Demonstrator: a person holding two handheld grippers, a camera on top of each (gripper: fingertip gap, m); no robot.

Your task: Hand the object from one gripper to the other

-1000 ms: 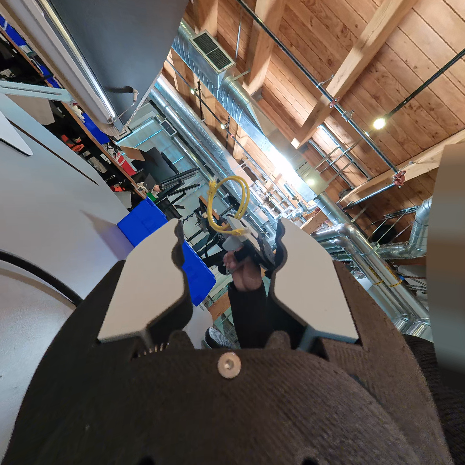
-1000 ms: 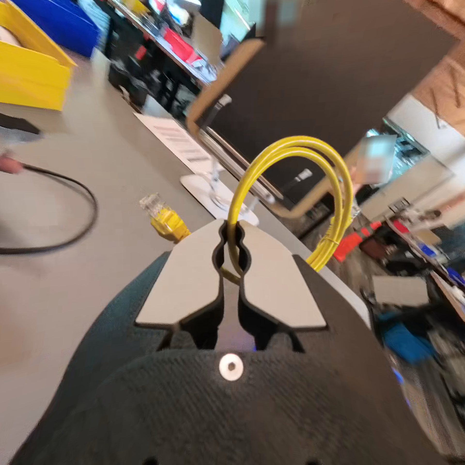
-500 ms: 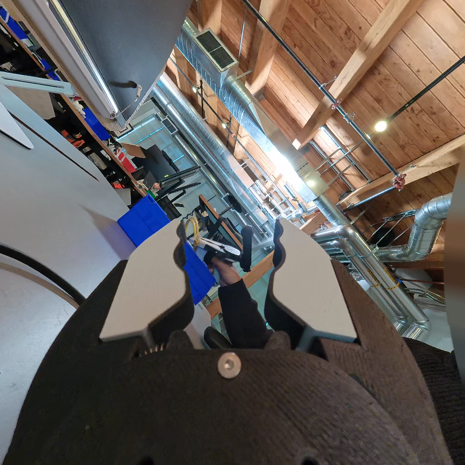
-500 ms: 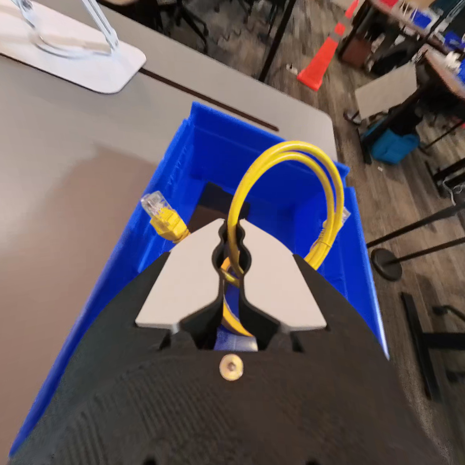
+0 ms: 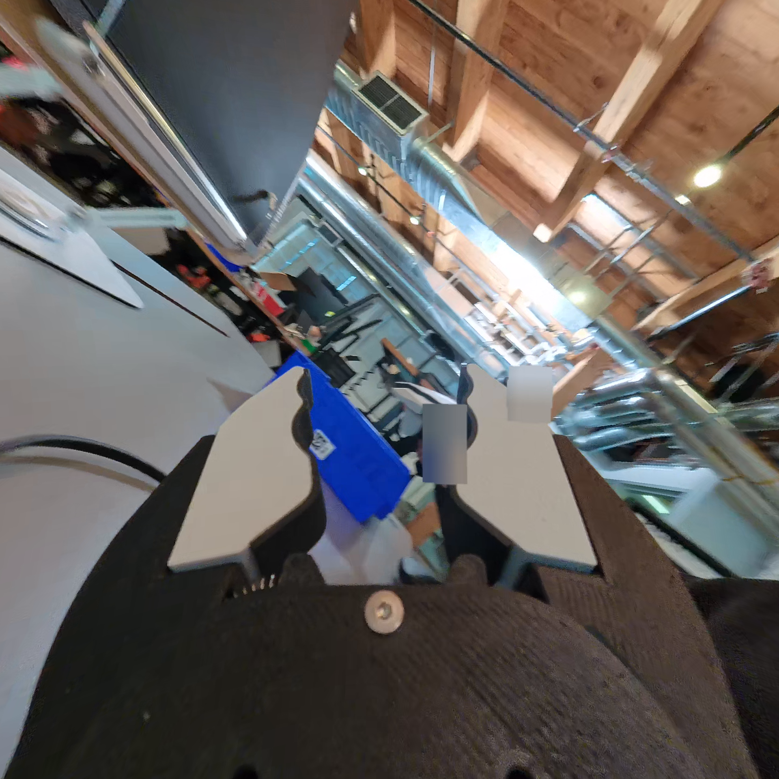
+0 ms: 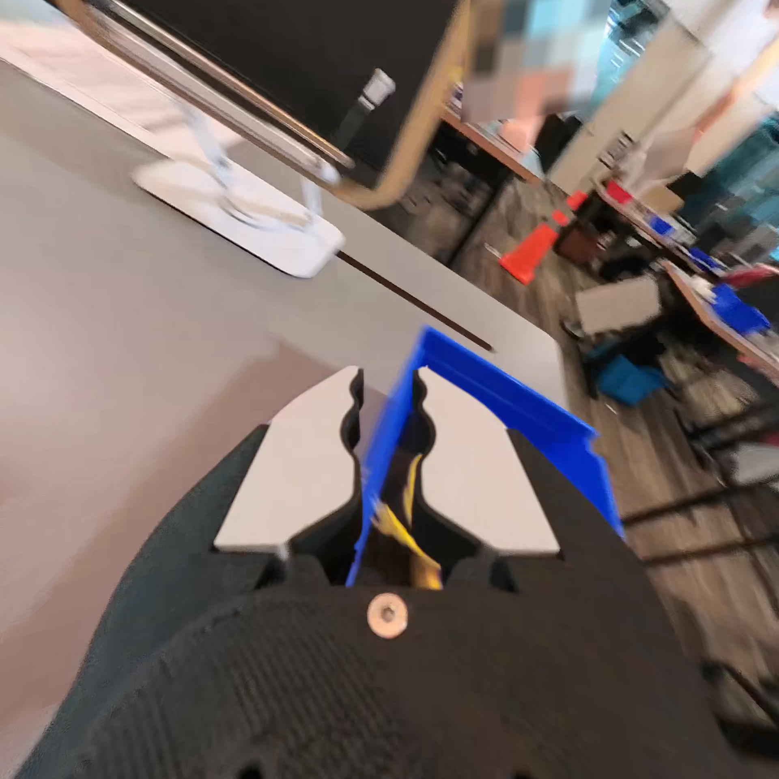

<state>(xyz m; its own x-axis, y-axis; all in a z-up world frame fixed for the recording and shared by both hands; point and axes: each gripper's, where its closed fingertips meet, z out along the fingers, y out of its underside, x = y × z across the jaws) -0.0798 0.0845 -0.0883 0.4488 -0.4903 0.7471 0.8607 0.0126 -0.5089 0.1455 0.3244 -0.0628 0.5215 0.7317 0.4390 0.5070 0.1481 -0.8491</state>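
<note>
Right now the right tongs (image 6: 388,379) are hanging released above the blue bin (image 6: 506,400), their jaws parted with nothing pinched between them. Down through that gap a strip of the yellow cable (image 6: 404,531) is showing inside the bin, lying loose against its dark floor (only a short piece is visible, blurred, so how it is coiled cannot be told). Judging by that, the cable is sitting in the bin, not in either grip. The left tongs (image 5: 383,375) are likewise standing spread and bare, tilted upward toward the wooden ceiling (image 5: 548,84) and ducts, with the same bin's outer wall (image 5: 358,455) just beyond their tips. They are probably being held back and high so as to leave the space over the bin free. The bin itself is resting near the corner of the grey bench (image 6: 168,337), beside the white monitor stand (image 6: 253,223), within easy reach of both tongs.
</note>
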